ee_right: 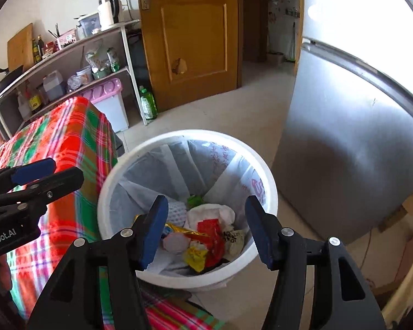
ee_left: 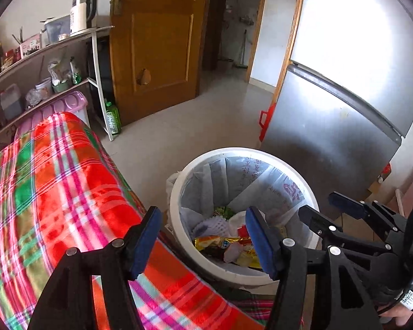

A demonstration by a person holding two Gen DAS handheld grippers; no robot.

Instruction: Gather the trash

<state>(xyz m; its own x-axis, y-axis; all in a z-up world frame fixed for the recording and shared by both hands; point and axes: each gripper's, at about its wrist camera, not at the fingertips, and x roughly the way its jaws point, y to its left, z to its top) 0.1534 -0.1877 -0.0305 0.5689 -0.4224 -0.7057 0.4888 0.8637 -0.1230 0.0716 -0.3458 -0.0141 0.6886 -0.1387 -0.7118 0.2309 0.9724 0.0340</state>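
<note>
White plastic, that was the bin (ee_left: 176,192), standing on the floor just beside the checked tablecloth (ee_left: 55,192). Through the left wrist camera I saw my left gripper (ee_left: 203,239) gaping with nothing in it, wrappers (ee_left: 220,243) lying at the bottom of the liner bag (ee_left: 261,176). Through the right wrist camera my right gripper (ee_right: 206,231) hung over the bin's mouth, likewise spread and empty. I judged the rubbish light, crinkly and slippery; the thin liner would tear easily, so I would pinch its gathered edge at the rim.
</note>
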